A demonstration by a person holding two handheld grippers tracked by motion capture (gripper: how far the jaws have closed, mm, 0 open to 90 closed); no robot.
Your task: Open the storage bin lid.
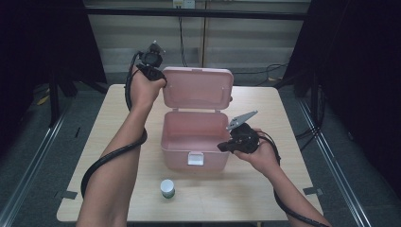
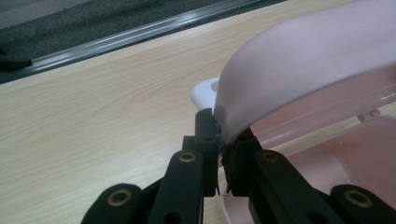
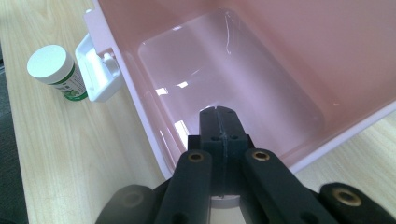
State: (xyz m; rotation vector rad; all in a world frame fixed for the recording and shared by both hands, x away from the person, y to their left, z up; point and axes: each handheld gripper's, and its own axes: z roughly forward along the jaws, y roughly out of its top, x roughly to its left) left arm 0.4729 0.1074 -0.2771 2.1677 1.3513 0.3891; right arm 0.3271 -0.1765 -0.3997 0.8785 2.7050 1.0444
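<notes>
A pale wooden table carries a pink plastic box near its middle, standing open with its lid raised upright at the far side. The box is rounded at the corners, empty inside, glossy on its floor, and has a white latch on its near wall.

The left gripper is at the lid's far left corner. In the left gripper view its jaws are closed down to a narrow gap on the thin curved edge of the lid, one jaw outside and one inside, so it has the lid pinched. A bit of white plastic shows just beyond the jaw tips in that view.

The right gripper hovers at the box's near right corner, its grey three-cornered plate tilted up above the rim. In the right gripper view its jaws are pressed fully together with nothing between them, their tips pointing down into the box's empty interior, just over the rim; whether they touch the rim I cannot tell.

A small bottle with a white cap and green label stands upright on the table, near the front edge and left of the latch, apart from the box.
</notes>
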